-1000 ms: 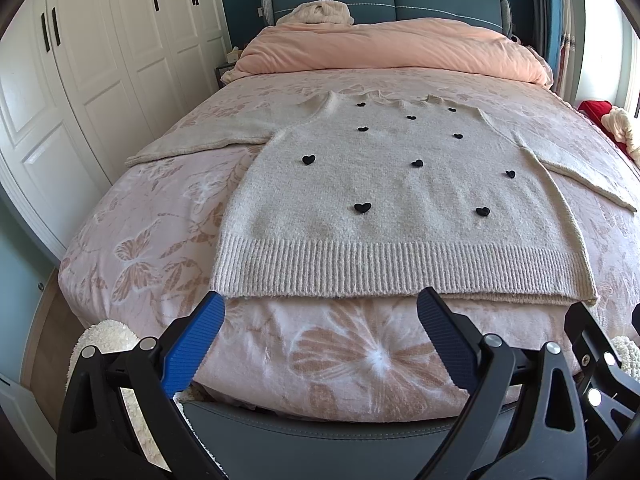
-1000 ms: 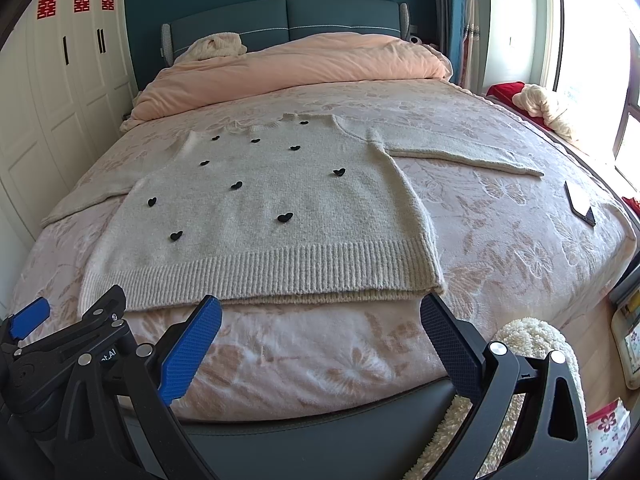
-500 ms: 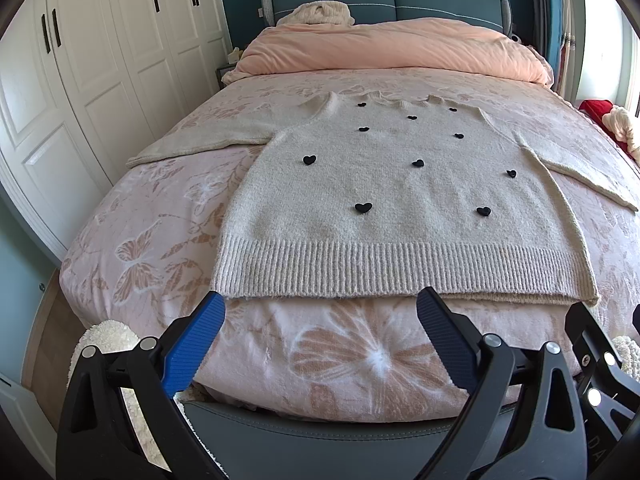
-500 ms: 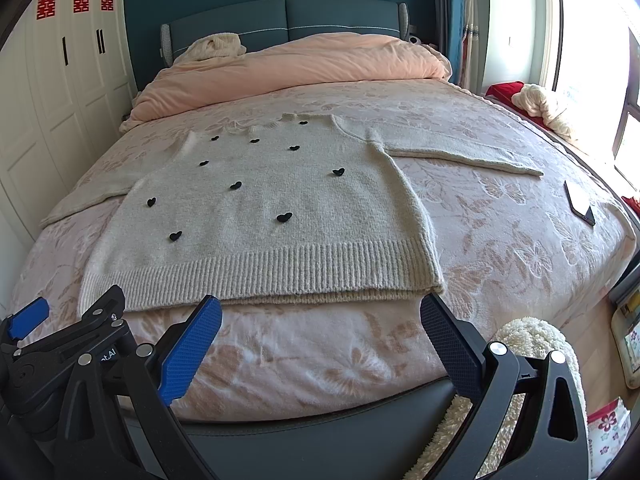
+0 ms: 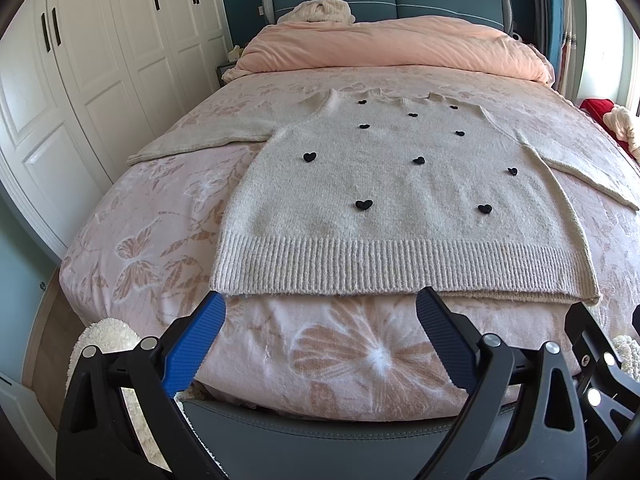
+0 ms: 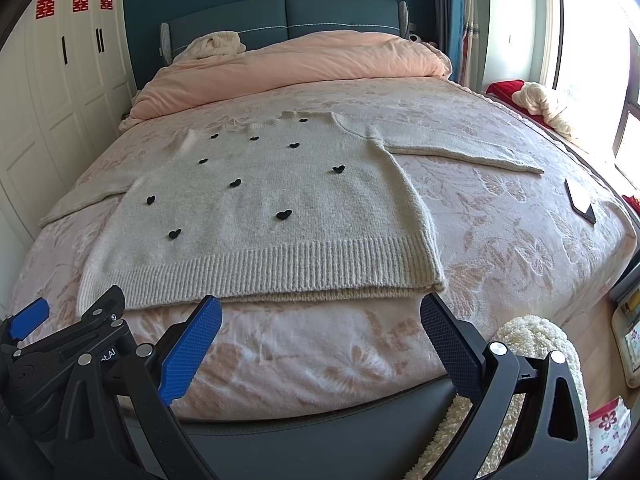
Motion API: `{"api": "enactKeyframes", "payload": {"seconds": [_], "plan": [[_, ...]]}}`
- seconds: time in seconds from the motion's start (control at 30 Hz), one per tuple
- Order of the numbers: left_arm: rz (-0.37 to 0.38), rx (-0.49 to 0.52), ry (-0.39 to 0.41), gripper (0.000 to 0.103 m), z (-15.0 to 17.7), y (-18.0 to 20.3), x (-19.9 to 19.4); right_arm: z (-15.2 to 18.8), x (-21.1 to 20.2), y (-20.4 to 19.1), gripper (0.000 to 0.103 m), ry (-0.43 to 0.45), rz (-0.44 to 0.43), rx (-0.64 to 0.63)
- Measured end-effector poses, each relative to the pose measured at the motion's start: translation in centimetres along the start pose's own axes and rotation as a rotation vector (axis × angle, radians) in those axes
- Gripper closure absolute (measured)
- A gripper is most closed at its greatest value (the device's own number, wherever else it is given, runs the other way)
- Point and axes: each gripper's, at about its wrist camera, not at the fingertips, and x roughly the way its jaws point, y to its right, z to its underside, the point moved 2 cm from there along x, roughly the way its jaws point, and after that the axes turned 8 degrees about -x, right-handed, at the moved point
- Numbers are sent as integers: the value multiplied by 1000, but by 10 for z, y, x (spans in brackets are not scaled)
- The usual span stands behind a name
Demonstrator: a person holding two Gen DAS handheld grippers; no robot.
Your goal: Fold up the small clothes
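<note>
A cream knit sweater (image 5: 384, 200) with small black hearts lies flat on the bed, face up, both sleeves spread out, ribbed hem toward me. It also shows in the right wrist view (image 6: 264, 216). My left gripper (image 5: 320, 316) is open and empty, hovering at the foot of the bed just short of the hem. My right gripper (image 6: 320, 316) is open and empty, also just short of the hem, toward its right half. The left gripper's body shows at the lower left of the right wrist view (image 6: 60, 344).
The bed (image 5: 140, 240) has a pink floral cover and a rolled pink duvet (image 5: 392, 48) at the headboard. A phone (image 6: 580, 200) lies on the bed's right side. White wardrobes (image 5: 80, 80) stand at the left. A fluffy rug (image 6: 532, 336) lies on the floor.
Almost nothing differs; both grippers stay open at the foot of the bed, with only a very slight drift of the views.
</note>
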Motion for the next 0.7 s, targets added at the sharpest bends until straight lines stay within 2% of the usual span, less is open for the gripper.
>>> {"api": "enactKeyframes", "payload": {"seconds": [0.17,0.23,0.37,0.57,0.7], "plan": [[39,-47,-49,5,0,-11,10,-1,19,19,5,-22,-115,34],[55,-75,-59,5,-3,-13,15,-11,31,45,5,-6,-106,74],[65,-138,-97,5,-16,-30,33,-51,74,133,5,-18,-80,218],[49,-196,-80,5,-37,-40,55,-121,173,286,5,-69,103,363],[33,-197,-88,5,-48,-39,72,-137,240,376,5,-139,162,550]]}}
